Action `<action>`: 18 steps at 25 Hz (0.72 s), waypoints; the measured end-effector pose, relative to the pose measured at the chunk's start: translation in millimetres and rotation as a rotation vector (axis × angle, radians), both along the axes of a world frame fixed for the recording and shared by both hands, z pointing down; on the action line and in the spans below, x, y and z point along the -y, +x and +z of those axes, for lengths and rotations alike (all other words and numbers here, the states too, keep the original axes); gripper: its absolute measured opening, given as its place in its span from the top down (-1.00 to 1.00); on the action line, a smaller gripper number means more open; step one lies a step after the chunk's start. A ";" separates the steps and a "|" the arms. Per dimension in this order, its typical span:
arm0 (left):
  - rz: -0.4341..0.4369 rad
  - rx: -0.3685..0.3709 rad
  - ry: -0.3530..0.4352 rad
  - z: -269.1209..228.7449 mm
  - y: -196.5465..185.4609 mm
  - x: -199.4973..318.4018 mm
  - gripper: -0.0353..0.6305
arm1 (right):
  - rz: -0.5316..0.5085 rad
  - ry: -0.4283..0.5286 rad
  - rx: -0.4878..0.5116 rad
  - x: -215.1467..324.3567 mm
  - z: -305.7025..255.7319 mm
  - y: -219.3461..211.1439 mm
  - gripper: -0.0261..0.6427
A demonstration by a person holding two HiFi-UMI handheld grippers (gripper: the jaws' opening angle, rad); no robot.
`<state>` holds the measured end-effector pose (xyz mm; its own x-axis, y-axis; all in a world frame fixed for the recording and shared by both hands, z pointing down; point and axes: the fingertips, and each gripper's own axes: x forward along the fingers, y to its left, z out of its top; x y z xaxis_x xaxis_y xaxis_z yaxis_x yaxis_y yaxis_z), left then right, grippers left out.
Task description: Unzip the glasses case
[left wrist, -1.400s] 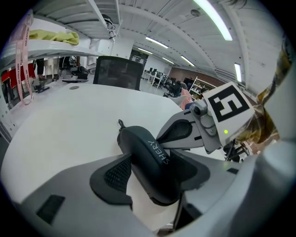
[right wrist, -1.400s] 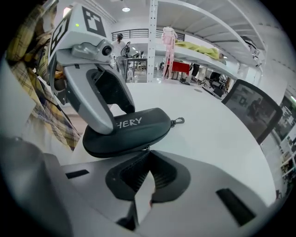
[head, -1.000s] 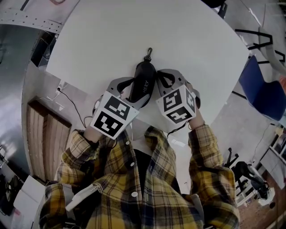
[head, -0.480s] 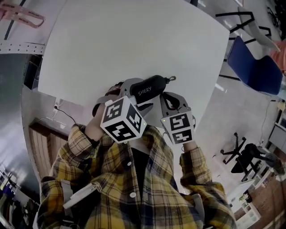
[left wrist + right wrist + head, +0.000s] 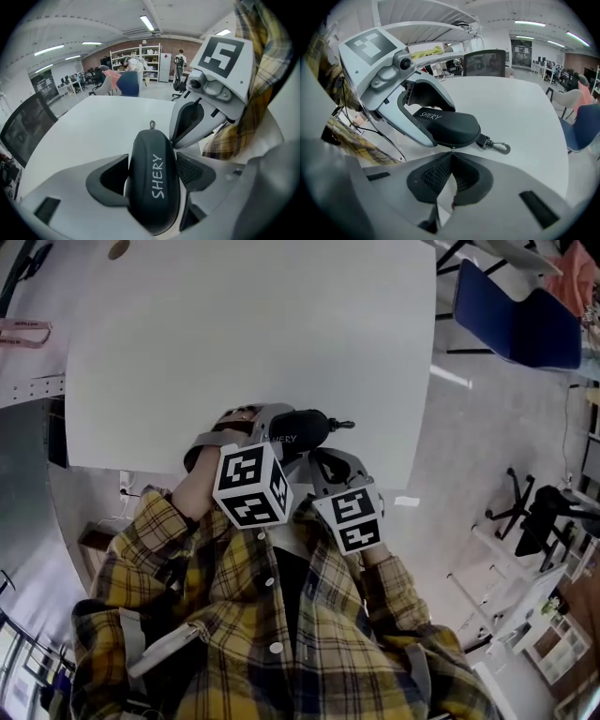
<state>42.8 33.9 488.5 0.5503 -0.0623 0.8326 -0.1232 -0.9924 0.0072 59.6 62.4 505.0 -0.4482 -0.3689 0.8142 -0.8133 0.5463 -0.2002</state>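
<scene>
**A:** What is your left gripper doing at this moment?

**B:** My left gripper (image 5: 153, 163) has the glasses case (image 5: 154, 187) between its fingers (image 5: 110, 180). The jaws stand very wide, and they have just been opening a little more. One dark pad lies against each flank of the case, so I call this a grip on a wide thing. The word SHERY on the case runs along the jaws, toward their far end.

**A:** And the right one?

**B:** My right gripper (image 5: 450, 153) is narrow, and its two pads meet at the tips. The tips sit directly at the seam of the case and pinch a small metal piece there. I take this piece for the zipper pull (image 5: 450, 149), but it is very small in the view.

**A:** Where is the case itself?

**B:** It is at the near edge of the white table (image 5: 253, 343), close to my body. In the head view it lies sideways, and the end with the snap hook (image 5: 500, 147) points to my right. I cannot tell if the case touches the table.

**A:** Is the case already open?

**B:** The side of the seam that the right gripper view shows looks closed.
</scene>
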 end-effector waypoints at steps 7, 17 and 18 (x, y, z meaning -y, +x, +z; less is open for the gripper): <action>0.031 -0.046 0.004 -1.1 4.3 -4.7 -0.08 | -0.028 0.062 -0.053 -1.3 -0.7 8.2 0.93; 0.045 -0.056 0.014 2.8 10.2 -15.6 -0.07 | -0.114 0.123 -0.171 -4.3 4.0 31.6 0.93; 0.045 -0.055 0.015 2.2 9.8 -16.2 -0.07 | -0.125 0.132 -0.179 -2.6 2.8 32.9 0.93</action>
